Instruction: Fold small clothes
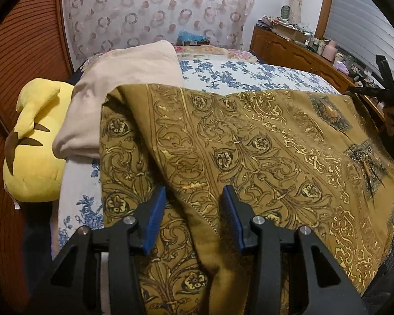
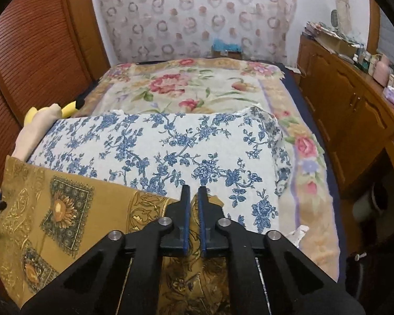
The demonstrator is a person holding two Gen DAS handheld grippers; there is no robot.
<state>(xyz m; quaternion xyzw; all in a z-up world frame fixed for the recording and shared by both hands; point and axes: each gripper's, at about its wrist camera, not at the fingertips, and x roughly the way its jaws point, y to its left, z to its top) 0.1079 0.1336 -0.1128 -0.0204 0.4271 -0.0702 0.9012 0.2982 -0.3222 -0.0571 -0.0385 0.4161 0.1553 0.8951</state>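
The cloth (image 1: 249, 141) is mustard with gold scrollwork and sunflower panels, spread across the near end of the bed (image 2: 170, 147) and drooping over its edge toward us. We judge it thin, light and limp: it creases readily, shows a stitched hem in the left view, and will sag between any two holds rather than keep a line. It looks smooth enough to slip from a shallow pinch, so we would take it deep on a hem or corner, never mid-panel.

Our right gripper (image 2: 194, 204) has its fingers drawn together on the cloth's far right corner, a small tip of fabric poking out past the blue pads. Our left gripper (image 1: 194, 210) has its fingers well apart, straddling a raised fold with the hem running between them; nothing is pinched there yet. Closing on that fold near the hem would give us the second hold for lifting an even edge.

Just beyond the cloth's left side lies a beige garment (image 1: 123, 89), already folded, with a yellow plush (image 1: 34, 162) beside it. A wooden dresser (image 2: 354, 120) stands along the right.
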